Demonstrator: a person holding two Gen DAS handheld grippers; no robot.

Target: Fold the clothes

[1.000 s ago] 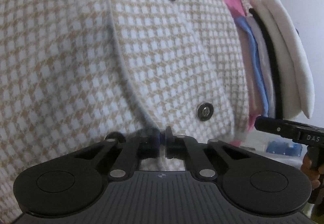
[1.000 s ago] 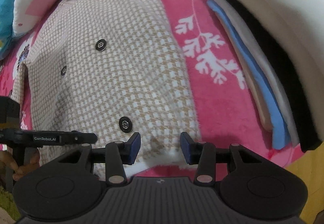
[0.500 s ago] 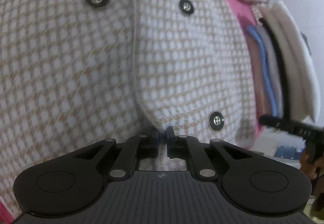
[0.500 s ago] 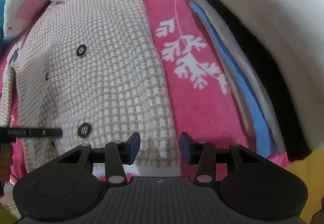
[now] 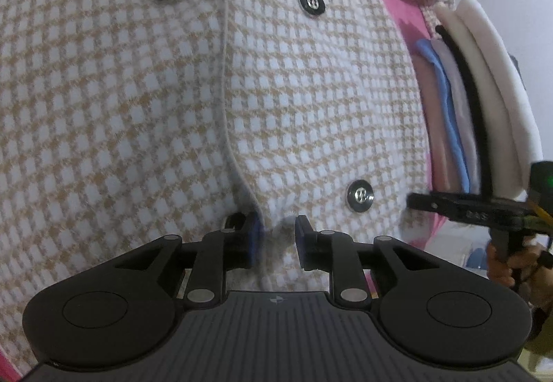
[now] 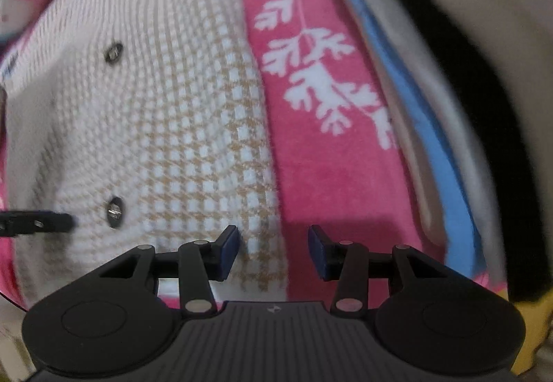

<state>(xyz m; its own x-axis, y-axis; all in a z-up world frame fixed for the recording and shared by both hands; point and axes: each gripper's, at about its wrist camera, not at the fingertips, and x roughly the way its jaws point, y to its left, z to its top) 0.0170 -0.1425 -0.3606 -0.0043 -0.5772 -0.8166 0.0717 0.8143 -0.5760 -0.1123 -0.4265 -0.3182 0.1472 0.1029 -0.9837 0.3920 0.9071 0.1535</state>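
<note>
Since a second ago the left gripper (image 5: 274, 238) has let go: its jaws were pinched shut on the hem of the houndstooth jacket (image 5: 293, 98) and have just been opening, so they now stand narrowly apart with the front-edge corner loose between the pads, not pressed. The right gripper (image 6: 273, 249) has come down toward the jacket's side edge, which now fills more of its view, blurred by the motion. Its jaws are moderately wide and hold nothing; the hem corner lies between them, with the pink leaf-print blanket (image 6: 311, 174) under the right-hand pad.

The jacket lies spread flat and front up on the blanket, dark buttons (image 5: 360, 195) showing. It fills the left wrist view from about 9 o'clock round to 2 o'clock.

At 3 o'clock in both views sits a stack of folded clothes (image 6: 432, 126), white, black and blue layers, so several garments look finished. This jacket appears only laid out and smoothed. Its sleeves and body still need folding, likely starting from the side edge the right gripper hovers over.
</note>
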